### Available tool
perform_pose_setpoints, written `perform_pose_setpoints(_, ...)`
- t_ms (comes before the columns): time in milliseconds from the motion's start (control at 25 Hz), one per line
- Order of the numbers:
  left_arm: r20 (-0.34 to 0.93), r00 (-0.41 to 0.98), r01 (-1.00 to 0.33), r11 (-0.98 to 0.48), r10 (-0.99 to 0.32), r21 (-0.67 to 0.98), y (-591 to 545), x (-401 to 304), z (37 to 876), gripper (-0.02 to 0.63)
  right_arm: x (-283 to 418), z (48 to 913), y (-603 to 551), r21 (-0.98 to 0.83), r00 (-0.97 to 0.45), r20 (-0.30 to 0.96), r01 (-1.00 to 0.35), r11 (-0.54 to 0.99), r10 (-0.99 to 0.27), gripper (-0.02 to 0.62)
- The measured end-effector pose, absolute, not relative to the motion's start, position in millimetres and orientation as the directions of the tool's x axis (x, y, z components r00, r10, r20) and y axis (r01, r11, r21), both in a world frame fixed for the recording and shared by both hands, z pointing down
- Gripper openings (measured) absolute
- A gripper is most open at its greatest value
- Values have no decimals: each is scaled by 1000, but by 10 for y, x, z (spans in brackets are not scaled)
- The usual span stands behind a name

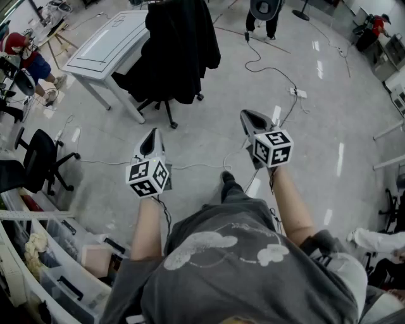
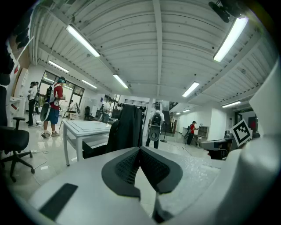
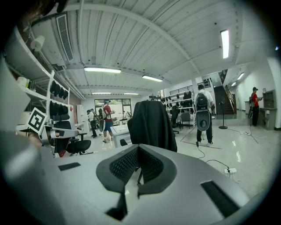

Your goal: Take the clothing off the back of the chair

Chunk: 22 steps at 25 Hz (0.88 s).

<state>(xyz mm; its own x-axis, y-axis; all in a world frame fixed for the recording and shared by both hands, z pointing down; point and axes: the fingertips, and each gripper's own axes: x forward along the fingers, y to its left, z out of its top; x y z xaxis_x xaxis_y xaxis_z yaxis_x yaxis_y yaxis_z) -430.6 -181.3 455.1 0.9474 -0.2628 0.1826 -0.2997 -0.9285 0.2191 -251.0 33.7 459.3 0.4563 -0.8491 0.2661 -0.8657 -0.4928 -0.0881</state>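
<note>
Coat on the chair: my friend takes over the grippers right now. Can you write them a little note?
Left gripper: jaws shut, empty, held in the air.
Right gripper: the same.
Coat: hangs over the back of the chair, ahead of both grippers, beside the table.
Done: nothing yet.
Left: reach the coat, open the jaws, grab it, lift it off.

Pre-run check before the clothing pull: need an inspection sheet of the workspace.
Surface: pale glossy floor, white table beside the chair.
Job's things: black garment draped over the chair back, untouched.
Clutter: storage bins lower left, spare office chair.
Grippers: left gripper and right gripper shut, empty, short of the chair.
Cables: black cable runs to power strip.
Surroundings: people at the edges.
</note>
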Motion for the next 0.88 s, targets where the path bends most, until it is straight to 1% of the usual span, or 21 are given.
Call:
perform_pose_setpoints(440,203,948,-287,-934,-245,212,-1766,-4336,4642,0,-2550,4702,412,-91,468,286,-855,-510,-836,-8)
perform_pose_setpoints(600,240,944,-277,-939,-226,203,-1730,-4362,4802,0,-2511,4770,452,-80,488,296,-844,-530,-821,-8)
perform_pose_setpoints(720,265,939,-273,-942,-217,196,-1718,-4374,4887,0,-2448,4768,553,-104,498,278,-835,-541,-822,-8)
perform_pose_setpoints(880,267,937,-285,-936,-227,207,-1788,-4300,4862,0,-2324,4841,648,-148,499,274,-823,-549,-822,-8)
